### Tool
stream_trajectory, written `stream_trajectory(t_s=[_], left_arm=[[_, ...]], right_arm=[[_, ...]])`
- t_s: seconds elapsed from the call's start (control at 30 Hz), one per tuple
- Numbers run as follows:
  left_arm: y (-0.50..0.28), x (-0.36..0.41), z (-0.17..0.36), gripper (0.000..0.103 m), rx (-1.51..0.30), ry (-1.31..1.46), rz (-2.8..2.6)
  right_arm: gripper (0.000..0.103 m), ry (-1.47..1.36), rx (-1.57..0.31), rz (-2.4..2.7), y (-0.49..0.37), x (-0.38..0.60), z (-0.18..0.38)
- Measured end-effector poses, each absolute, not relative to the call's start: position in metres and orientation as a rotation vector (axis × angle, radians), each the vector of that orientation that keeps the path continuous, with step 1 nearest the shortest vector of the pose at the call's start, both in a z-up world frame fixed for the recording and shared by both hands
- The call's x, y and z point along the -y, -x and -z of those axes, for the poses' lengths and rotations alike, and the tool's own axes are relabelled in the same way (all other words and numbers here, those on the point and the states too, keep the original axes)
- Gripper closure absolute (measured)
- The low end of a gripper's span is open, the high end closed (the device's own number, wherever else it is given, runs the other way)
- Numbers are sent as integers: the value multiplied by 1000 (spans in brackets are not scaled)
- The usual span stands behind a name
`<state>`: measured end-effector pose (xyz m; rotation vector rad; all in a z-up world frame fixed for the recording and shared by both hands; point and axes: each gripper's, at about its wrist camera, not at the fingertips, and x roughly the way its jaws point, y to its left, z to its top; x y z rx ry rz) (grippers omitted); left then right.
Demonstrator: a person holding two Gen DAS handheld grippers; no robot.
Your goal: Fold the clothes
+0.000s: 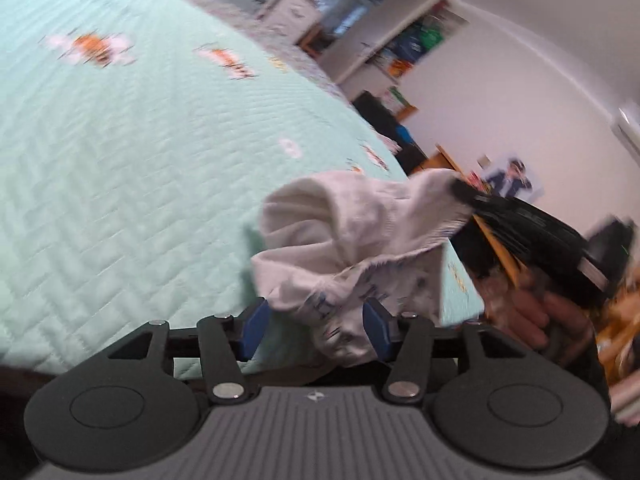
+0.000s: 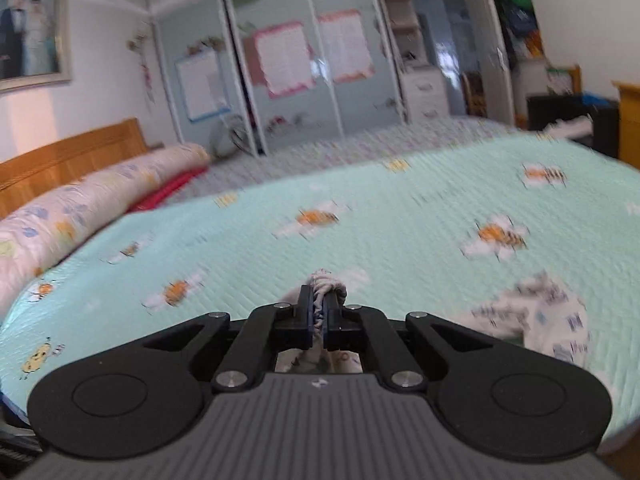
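Left gripper: jaws wide, garment hanging between the pads, not pinched. Garment is off the bed, lifted near its right edge. Right gripper: clamped on a bunched hem. Judged light, limp and knit; it will sag. Best held at hems or corners.

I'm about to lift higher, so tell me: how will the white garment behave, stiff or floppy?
Probably floppy: the white garment sags in folds between the right hand-held gripper, shut on its edge, and the open left hand-held gripper. Likely light, since a pinch of bunched cloth holds it up. It could drag on the quilt.
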<state>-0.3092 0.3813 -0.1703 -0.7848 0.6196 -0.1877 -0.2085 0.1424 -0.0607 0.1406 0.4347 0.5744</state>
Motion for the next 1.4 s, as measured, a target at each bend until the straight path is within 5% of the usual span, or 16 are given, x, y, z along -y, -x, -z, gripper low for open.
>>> stream_trajectory(t_s=[0.57,0.83,0.93,1.03,1.2,1.4], left_arm=[[256,-382,233,49,-640,1369,290],[231,-300,144,62,-637,717,467],[237,-253,124,62,-637,410,496],[246,-212,116,62,-633,163,518],[248,-204,118,62,-640,125,519],[247,-208,117,62,-658,154,504]], right_arm=[[100,-428,-679,-580,188,-56,89],[100,-239,-872,-469,191,-24,130],[90,-224,-908,-407,193,-15,137],[88,-248,-738,-406,203,-14,108],[67,-111,-560,-537,219,-51,74],[64,-69,-591,-488,217,-59,89]])
